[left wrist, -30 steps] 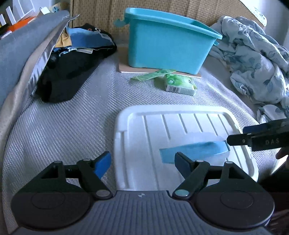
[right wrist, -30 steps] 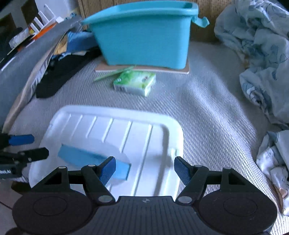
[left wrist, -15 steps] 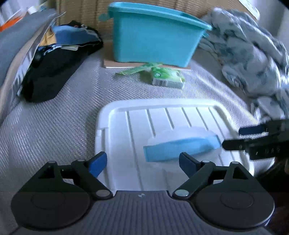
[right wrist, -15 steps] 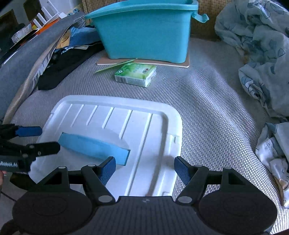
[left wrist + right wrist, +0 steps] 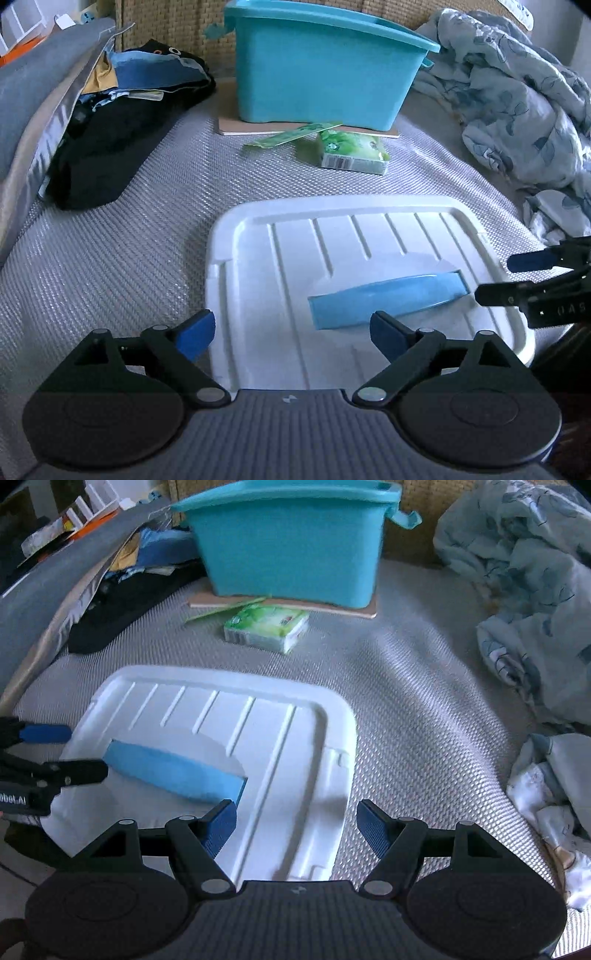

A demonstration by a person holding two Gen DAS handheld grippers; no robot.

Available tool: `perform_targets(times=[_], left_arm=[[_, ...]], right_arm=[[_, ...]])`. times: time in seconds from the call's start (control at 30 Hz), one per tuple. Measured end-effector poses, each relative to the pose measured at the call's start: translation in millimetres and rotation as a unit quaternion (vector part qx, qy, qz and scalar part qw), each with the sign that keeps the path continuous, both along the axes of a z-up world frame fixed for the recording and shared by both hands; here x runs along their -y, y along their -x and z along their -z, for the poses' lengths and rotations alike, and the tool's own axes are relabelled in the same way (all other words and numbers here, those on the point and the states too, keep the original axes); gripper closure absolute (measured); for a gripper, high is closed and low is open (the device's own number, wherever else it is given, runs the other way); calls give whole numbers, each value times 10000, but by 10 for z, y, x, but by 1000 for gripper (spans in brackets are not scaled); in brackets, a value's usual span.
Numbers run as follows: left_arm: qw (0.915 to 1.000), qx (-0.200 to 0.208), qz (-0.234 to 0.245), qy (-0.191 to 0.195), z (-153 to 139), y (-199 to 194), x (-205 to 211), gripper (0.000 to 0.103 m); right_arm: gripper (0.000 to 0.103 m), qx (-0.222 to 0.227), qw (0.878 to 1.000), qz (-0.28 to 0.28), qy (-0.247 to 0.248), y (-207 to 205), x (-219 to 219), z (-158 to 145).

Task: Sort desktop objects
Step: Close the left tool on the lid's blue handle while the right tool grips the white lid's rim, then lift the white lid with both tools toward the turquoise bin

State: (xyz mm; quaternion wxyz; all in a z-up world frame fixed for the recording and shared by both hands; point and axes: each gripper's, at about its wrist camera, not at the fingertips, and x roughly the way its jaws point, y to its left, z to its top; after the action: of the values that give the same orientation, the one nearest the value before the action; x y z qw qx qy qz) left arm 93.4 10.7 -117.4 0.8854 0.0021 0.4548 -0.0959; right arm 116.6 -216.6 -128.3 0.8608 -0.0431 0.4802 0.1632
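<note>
Left claw [image 5: 291, 334] hovers over the white lid [image 5: 258, 236], jaws opening with nothing between them. Right claw [image 5: 297, 821] hangs wide at the lid's other end, gripping nothing. 1 blue handle [image 5: 388, 297] lies on the lid; a tissue pack [image 5: 351, 151] rests before the teal bin [image 5: 321, 70].

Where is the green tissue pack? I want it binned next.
In both views the green tissue pack lies on the grey mat, just in front of the teal bin and beyond the white lid.
</note>
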Motion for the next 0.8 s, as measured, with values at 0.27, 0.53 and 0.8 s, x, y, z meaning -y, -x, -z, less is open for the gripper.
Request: perform_targets(times=[0.27, 0.53, 0.8], left_arm=[[9998, -168, -107, 21, 104, -26, -59, 8], [9999, -142, -13, 20, 146, -10, -2, 0], [9999, -79, -123, 42, 176, -16, 11, 0]], right_arm=[[21, -11, 9999, -89, -79, 23, -63, 41], [9, -110, 9994, 52, -323, 7, -66, 115], [0, 29, 9995, 192, -252, 26, -182, 177]])
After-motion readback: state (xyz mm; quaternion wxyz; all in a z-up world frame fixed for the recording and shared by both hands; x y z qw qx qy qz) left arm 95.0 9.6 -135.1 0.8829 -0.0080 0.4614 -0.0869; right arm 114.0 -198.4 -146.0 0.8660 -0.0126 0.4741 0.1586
